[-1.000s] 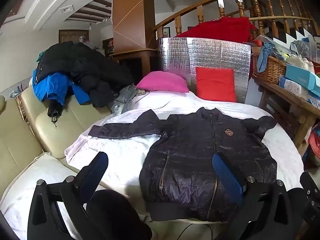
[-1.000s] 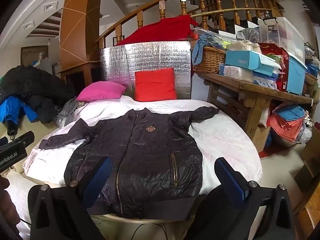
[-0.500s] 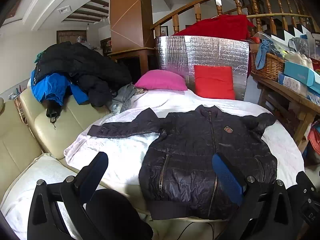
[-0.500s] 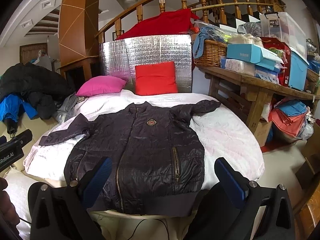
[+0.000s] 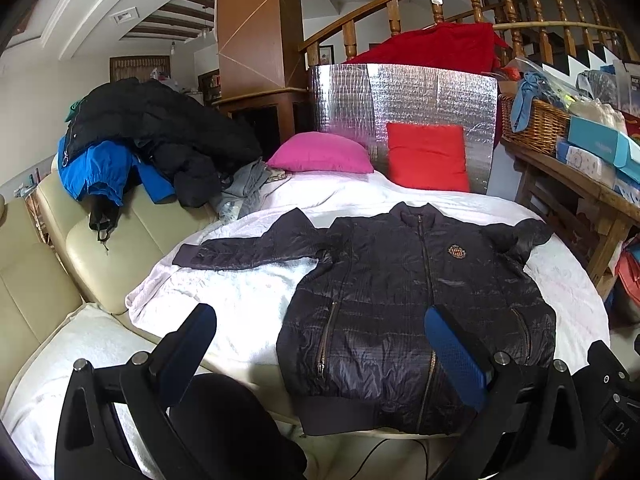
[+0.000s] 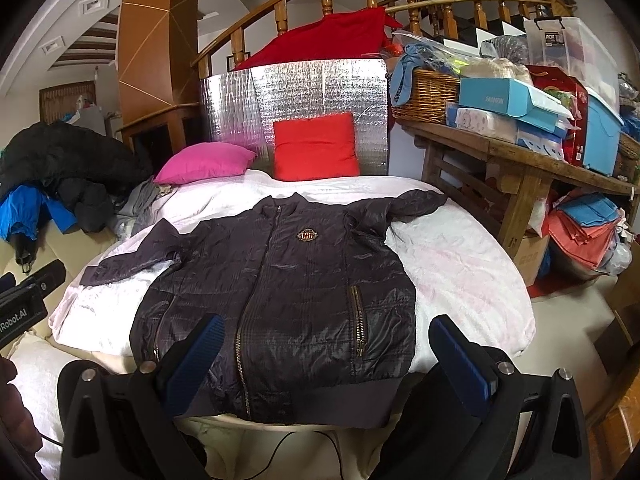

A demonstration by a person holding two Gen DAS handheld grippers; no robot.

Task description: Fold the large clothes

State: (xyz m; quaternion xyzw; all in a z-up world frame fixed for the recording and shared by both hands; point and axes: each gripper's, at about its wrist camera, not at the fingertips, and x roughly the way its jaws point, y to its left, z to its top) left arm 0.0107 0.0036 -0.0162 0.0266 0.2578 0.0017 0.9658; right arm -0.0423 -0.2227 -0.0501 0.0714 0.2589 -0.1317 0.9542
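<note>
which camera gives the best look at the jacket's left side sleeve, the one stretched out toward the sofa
The left wrist view. There the sleeve lies fully visible, stretched flat on the white cover to its cuff. In the right wrist view the same sleeve is foreshortened and looks bunched, so its length is harder to judge.

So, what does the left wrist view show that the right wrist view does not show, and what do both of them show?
Only the left wrist view shows the open left gripper and the cream sofa seen broadly beside the round surface.

Only the right wrist view shows the open right gripper, the clear storage box on the wooden side table, and the stacked cloths beneath it.

Both show the dark jacket lying flat and zipped on the white cover, the pink cushion, the red cushion and the wicker basket.
</note>
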